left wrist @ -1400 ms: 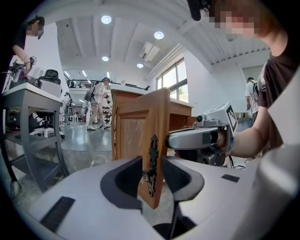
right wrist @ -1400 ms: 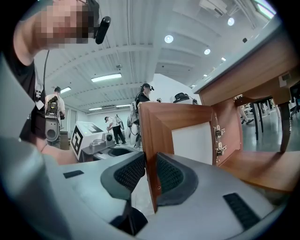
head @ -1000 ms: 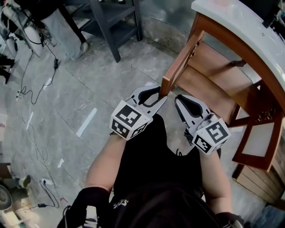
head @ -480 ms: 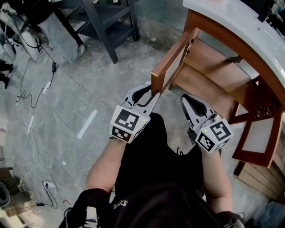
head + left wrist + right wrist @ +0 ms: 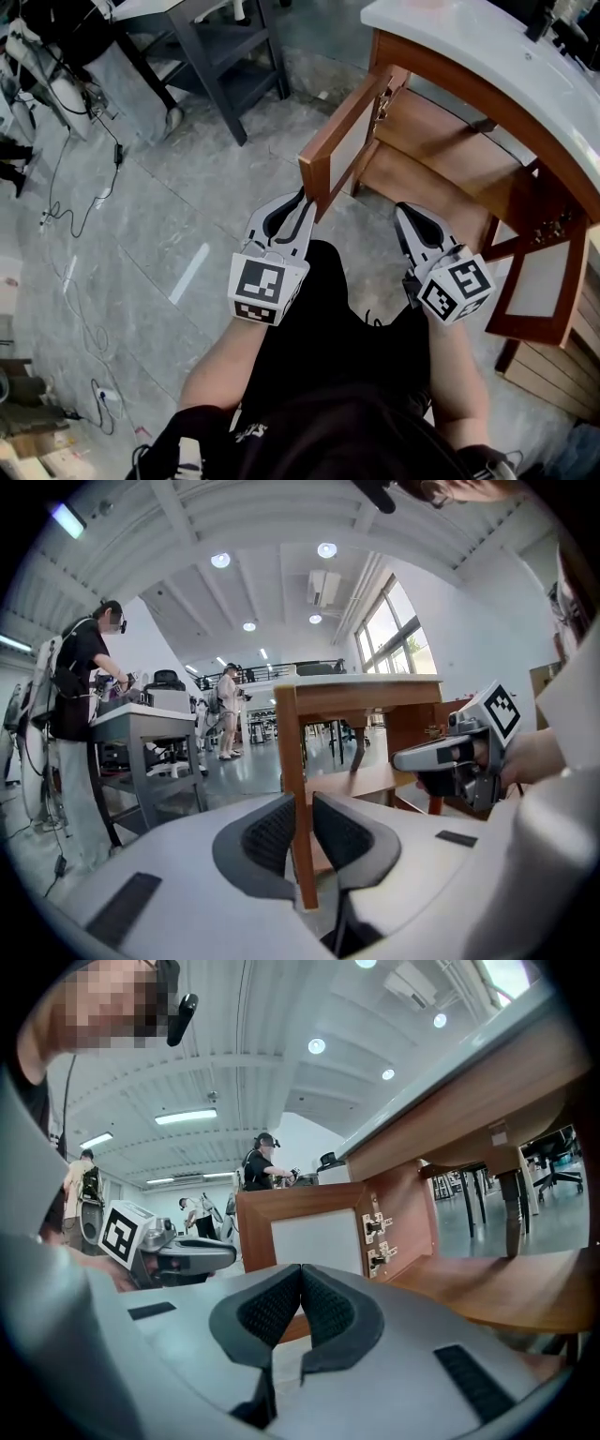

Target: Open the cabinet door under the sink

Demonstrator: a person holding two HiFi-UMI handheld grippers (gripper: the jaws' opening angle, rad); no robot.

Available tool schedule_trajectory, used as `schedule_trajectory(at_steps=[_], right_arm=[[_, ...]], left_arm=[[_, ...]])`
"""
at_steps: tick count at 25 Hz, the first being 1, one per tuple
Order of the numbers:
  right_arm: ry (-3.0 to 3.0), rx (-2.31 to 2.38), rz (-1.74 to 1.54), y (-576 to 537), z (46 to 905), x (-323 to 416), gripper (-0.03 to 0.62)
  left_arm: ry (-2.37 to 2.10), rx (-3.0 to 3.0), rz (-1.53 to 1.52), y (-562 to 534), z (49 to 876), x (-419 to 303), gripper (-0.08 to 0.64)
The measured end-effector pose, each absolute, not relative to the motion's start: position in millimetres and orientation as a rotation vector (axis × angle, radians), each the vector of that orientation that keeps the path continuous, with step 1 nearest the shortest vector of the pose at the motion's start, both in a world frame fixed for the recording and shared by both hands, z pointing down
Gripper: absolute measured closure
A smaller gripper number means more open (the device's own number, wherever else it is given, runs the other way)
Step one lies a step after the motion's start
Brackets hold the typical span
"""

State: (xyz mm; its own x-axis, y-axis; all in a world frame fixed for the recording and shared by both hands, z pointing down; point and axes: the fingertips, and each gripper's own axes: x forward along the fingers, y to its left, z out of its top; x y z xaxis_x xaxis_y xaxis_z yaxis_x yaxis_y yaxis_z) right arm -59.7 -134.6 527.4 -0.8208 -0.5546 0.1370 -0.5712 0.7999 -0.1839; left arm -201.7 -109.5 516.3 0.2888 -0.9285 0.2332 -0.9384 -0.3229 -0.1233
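The left cabinet door [image 5: 349, 131], brown wood round a white panel, stands swung out from the cabinet under the white sink counter [image 5: 469, 56]. My left gripper [image 5: 300, 208] has the door's free edge [image 5: 294, 752] between its jaws, which are closing, and both pads touch the wood. In the left gripper view the edge runs upright through my left gripper [image 5: 303, 808]. To the right of the door, my right gripper [image 5: 413, 217] is shut on nothing. The right gripper view looks past my right gripper [image 5: 301, 1283] at the door's inner face [image 5: 314, 1241] and hinges.
The cabinet's right door [image 5: 539, 286] also stands open, and a bare wooden shelf [image 5: 441, 150] shows inside. A dark metal table [image 5: 225, 47] stands at the back left. Cables [image 5: 75, 178] trail over the grey floor at the left. People work at benches in the distance.
The left door has swung further out, toward the left of the view. My left gripper moved with its edge and narrowed its jaws on it. My right gripper's jaws have shut.
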Motion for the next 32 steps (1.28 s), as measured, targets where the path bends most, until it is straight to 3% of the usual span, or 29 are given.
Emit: schedule_trajectory(at_steps=[19,32], right_arm=[[-2.711,1.358,0.243,-123.8,515.1,66.7,0.578],[-2.546,1.389,0.404,-99.8,338.4,58.0,0.58]], left_arm=[[-1.219,2.783,0.247,-142.4,495.2,-33.4,0.516],[-1.191,2.676,0.492,-149.7,356.8,-19.0,0.523]])
